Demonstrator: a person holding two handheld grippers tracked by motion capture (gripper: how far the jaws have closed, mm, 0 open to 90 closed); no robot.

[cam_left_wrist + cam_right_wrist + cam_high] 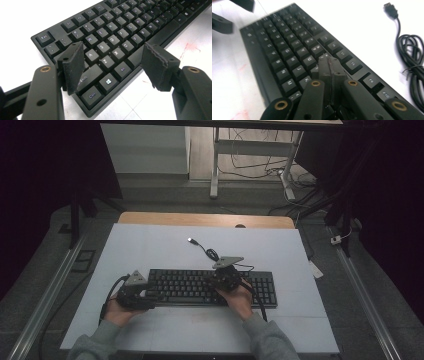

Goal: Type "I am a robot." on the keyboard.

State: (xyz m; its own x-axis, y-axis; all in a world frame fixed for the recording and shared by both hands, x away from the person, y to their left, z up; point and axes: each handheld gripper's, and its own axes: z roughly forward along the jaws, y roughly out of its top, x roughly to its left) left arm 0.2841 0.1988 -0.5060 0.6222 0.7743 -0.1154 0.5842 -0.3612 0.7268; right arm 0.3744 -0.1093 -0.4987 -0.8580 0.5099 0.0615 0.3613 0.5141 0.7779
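A black keyboard lies across the middle of the white table top. My left gripper hovers at its left end, open. In the left gripper view its pads stand wide apart over the Shift, Z and Alt keys of the keyboard, pressing on nothing. My right gripper is over the keyboard's middle. In the right gripper view its jaws are shut together, empty, with the gripper just above the letter keys of the keyboard. I cannot tell whether the tips touch a key.
The keyboard's black cable coils behind it and ends in a USB plug lying loose on the table; the cable is also to the right in the right gripper view. A wooden table edge borders the far side.
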